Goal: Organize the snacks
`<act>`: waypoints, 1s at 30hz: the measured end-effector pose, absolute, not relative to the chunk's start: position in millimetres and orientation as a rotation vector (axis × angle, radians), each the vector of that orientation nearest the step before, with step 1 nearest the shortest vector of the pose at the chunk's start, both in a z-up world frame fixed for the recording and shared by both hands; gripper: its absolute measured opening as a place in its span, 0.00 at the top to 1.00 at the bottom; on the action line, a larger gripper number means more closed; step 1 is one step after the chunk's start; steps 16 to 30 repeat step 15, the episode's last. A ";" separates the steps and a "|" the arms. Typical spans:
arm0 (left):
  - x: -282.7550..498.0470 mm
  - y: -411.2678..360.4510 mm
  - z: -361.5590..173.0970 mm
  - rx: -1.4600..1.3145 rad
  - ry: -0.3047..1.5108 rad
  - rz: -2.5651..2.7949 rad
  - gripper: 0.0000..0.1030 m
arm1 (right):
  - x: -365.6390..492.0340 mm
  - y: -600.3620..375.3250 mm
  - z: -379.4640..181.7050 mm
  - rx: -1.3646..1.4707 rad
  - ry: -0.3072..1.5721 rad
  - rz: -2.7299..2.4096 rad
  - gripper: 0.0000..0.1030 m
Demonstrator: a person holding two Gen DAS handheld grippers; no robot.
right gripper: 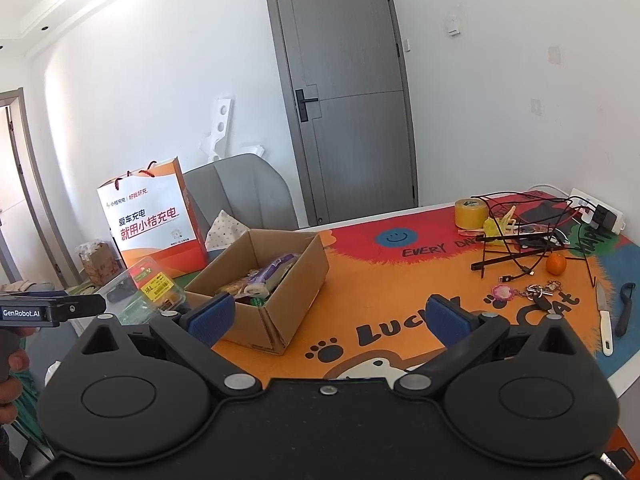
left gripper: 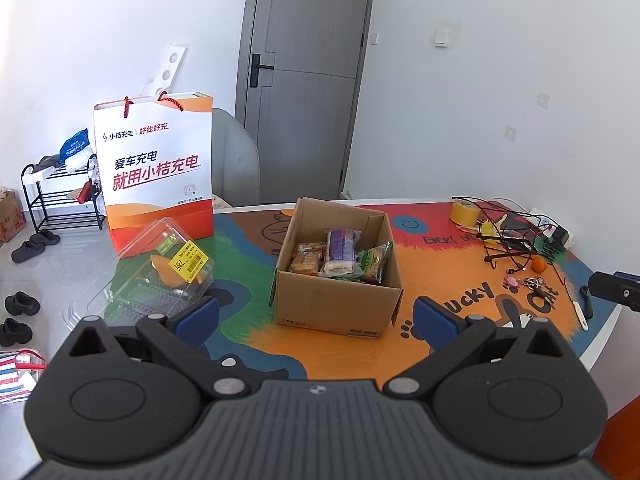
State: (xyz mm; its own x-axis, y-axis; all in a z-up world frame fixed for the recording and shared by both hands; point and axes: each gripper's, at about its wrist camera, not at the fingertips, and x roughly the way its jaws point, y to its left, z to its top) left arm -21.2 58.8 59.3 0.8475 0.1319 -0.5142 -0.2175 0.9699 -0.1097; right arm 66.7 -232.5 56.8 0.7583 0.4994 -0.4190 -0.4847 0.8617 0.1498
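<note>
An open cardboard box (left gripper: 340, 304) stands on the colourful table mat and holds several snack packets (left gripper: 340, 256). It also shows in the right wrist view (right gripper: 280, 292). A clear plastic clamshell (left gripper: 160, 280) with a yellow price label lies left of the box, also seen in the right wrist view (right gripper: 156, 292). My left gripper (left gripper: 316, 316) is open and empty, just in front of the box. My right gripper (right gripper: 328, 316) is open and empty, in front and to the right of the box.
A white and orange paper bag (left gripper: 156, 172) stands at the table's back left. At the right are yellow tape (right gripper: 472, 213), tangled cables (right gripper: 528, 236), an orange (right gripper: 556, 264), keys (right gripper: 536, 294), a knife (right gripper: 604, 320) and the table edge. A grey chair (right gripper: 240, 196) stands behind.
</note>
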 end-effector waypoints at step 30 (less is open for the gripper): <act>-22.4 54.2 60.9 -0.164 0.518 0.165 0.01 | 67.6 -238.4 59.0 0.042 0.457 0.534 0.00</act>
